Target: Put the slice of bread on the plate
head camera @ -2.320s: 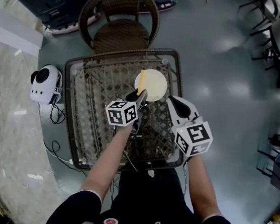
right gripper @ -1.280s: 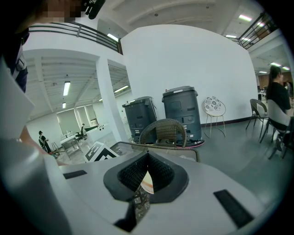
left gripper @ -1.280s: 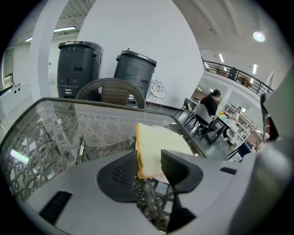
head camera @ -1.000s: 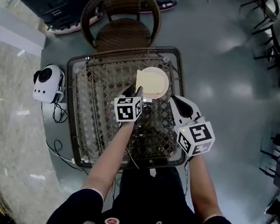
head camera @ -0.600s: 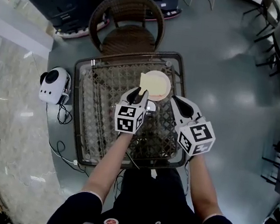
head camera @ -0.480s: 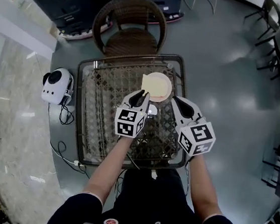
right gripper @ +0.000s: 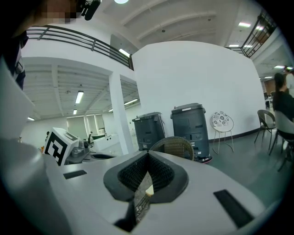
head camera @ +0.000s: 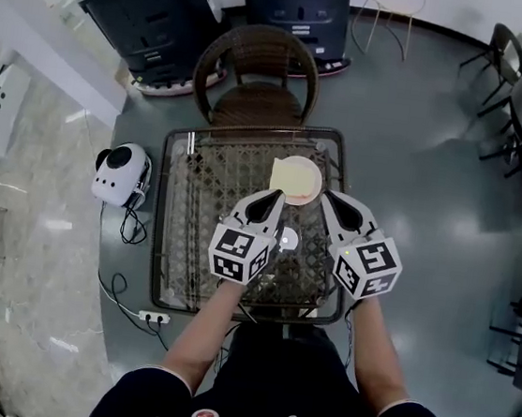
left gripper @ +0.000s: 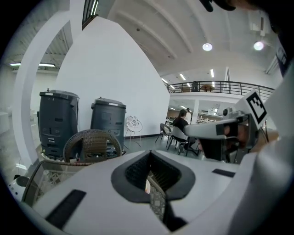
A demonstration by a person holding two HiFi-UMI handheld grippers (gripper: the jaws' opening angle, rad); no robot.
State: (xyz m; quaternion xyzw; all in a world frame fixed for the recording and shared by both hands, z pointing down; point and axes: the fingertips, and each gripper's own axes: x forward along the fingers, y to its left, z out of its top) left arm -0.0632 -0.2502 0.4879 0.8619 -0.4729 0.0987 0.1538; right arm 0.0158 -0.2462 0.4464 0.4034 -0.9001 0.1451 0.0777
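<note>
The left tongs (left gripper: 149, 158) are closed and empty, facing a wicker chair (left gripper: 92, 144).

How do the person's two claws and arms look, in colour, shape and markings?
The left claw and the right claw both have white bodies that end in black, pointed, ribbed pads. Each carries a white cube printed with black square markers. The person wears a dark top with short sleeves. No cables show on the claws.
</note>
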